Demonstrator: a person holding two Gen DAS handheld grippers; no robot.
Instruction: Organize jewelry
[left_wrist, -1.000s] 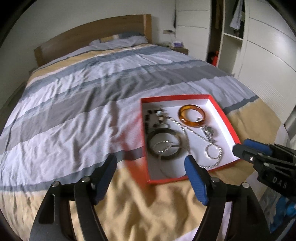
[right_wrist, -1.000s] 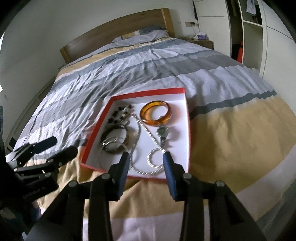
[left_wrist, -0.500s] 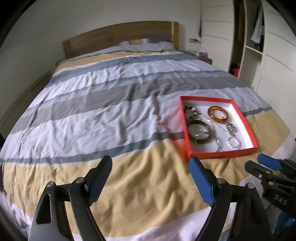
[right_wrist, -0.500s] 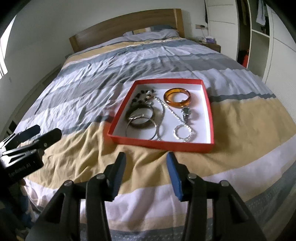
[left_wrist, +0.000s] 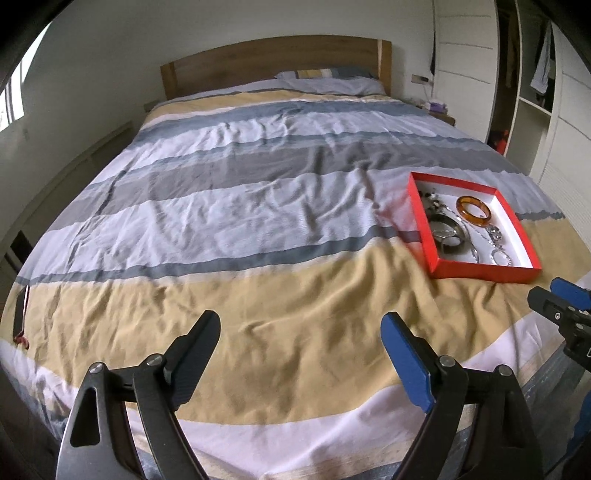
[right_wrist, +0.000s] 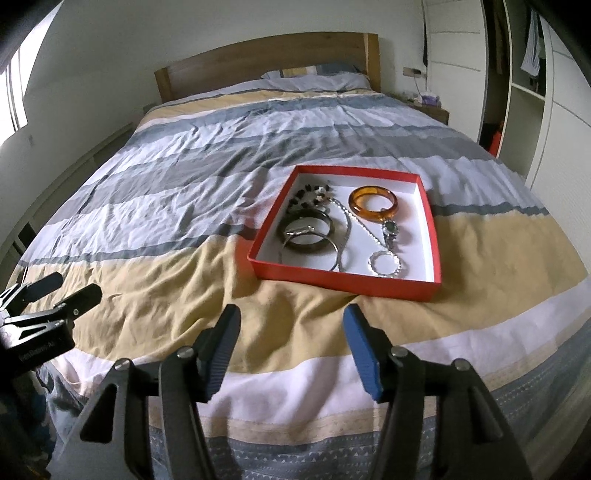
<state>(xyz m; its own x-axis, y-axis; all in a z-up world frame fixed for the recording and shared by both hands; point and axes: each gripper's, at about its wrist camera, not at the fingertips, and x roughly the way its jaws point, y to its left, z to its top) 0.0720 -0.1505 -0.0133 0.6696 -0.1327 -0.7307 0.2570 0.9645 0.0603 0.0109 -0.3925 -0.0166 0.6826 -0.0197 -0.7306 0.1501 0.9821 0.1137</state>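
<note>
1. We cannot read the pale lettering on the body of the left gripper (right_wrist: 62, 286) where it enters the right wrist view at the left edge; it is too small and blurred. In the left wrist view the right gripper (left_wrist: 554, 295) is cut off at the right edge.
2. We see a thin dark object with a red end (left_wrist: 20, 314) on the near left edge of the bed (left_wrist: 258, 206), too small to tell what it is.
3. The small dark beaded pieces (right_wrist: 314, 195) at the far left of the red box (right_wrist: 343, 277) are hard to separate from one another.
4. The red box, white inside, sits on the striped cover at the near right part of the bed, just beyond the right gripper's fingertips.
5. In it we find an amber bangle (right_wrist: 373, 199) at the far right, a dark bangle (right_wrist: 308, 234) at the left with a thin silver bangle (right_wrist: 314, 251) overlapping it, a silver chain (right_wrist: 354, 221) running through the middle, a watch-like piece (right_wrist: 390, 229) just near of the amber bangle, and a sparkling silver ring of links (right_wrist: 386, 263) at the near right.
6. Our left gripper's jaws stand wide apart over the tan stripe, well left of the box, with nothing between them; they have just been opening.
7. Our right gripper's jaws are also released and empty, and have just been opening, near of the box and not touching it.
</note>
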